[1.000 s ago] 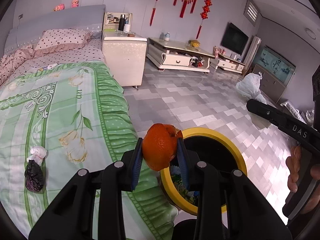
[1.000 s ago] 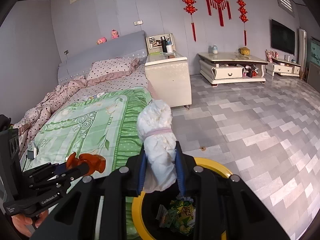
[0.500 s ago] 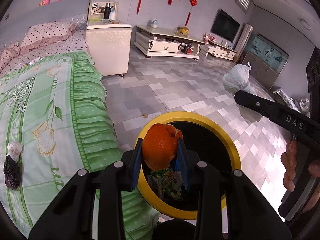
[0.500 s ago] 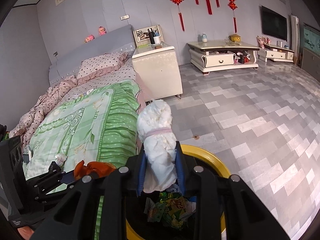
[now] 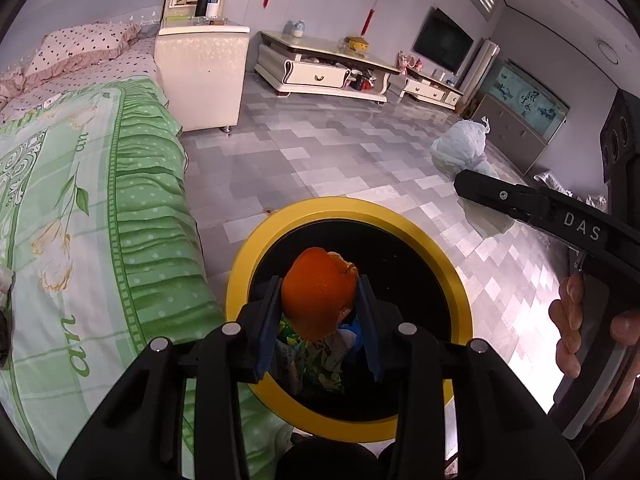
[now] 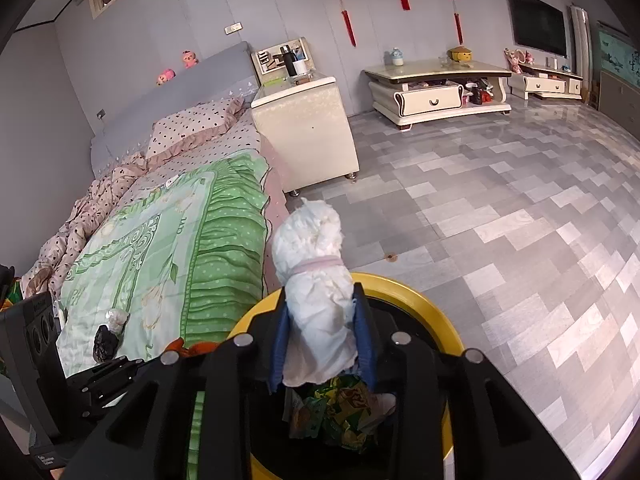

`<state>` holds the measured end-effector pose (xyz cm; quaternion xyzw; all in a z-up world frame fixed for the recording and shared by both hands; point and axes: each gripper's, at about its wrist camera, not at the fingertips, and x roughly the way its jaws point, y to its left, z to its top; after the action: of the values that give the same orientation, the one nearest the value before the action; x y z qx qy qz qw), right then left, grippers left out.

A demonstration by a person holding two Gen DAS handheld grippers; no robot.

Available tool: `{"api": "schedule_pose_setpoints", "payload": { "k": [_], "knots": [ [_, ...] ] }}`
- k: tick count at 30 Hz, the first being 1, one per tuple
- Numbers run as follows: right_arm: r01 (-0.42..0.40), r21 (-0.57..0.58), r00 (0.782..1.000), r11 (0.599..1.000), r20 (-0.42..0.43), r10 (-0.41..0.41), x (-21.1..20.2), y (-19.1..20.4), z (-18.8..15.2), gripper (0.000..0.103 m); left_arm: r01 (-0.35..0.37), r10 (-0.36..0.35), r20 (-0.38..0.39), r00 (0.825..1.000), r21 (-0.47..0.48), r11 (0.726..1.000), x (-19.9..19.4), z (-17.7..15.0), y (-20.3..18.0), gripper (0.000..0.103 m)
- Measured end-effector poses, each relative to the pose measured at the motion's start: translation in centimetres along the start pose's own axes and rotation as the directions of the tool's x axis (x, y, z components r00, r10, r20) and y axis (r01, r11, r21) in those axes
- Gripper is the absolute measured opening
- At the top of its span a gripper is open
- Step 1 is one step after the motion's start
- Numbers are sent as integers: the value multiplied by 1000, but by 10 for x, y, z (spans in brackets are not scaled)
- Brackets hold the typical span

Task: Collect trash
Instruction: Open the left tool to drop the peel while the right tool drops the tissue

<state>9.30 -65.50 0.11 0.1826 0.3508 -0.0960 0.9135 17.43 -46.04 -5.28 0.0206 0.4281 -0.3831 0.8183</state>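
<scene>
the left gripper (image 5: 320,308) has just been easing its jaws around an orange peel (image 5: 319,294), light and limp. the right gripper (image 6: 322,336) has been loosening on a soft white paper wad (image 6: 316,300), best pinched mid-body. just below both sits the yellow-rimmed bin (image 5: 348,210), beside a green-quilted bed (image 5: 100,200) on grey tile floor (image 6: 500,220).

An orange peel (image 5: 320,294), curled into a ball with a torn rim at its top right, is sitting upright between two blue pads over the mouth of the bin (image 5: 256,248). A white wad (image 6: 316,300) of crumpled tissue, cinched by a pale pink band, is standing upright between blue pads over the same bin (image 6: 416,292). The bin, black inside with a yellow rim, is standing on the floor just right of the bed, holding green wrappers (image 6: 344,408).
</scene>
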Motion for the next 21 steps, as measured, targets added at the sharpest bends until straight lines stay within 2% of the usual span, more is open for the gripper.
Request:
{"api": "schedule_pose_setpoints", "payload": {
  "k": [3,7,14,21],
  "knots": [
    [4,12,1000,1000,2,-4,0,-2,0,32,-4,4,15,1000,2,1000,-2,0,1,44],
    [15,25,1000,1000,6,-15,-2,-4,0,42,1,-1,25,1000,-9,1000,-7,1,5,51],
    [11,40,1000,999,1,-11,-4,0,0,48,-17,19,55,998,-35,999,-22,0,23,65],
    [-23,14,1000,1000,-5,24,-4,25,3,54,-79,85,84,993,-70,994,-46,-5,61,69]
  ]
}}
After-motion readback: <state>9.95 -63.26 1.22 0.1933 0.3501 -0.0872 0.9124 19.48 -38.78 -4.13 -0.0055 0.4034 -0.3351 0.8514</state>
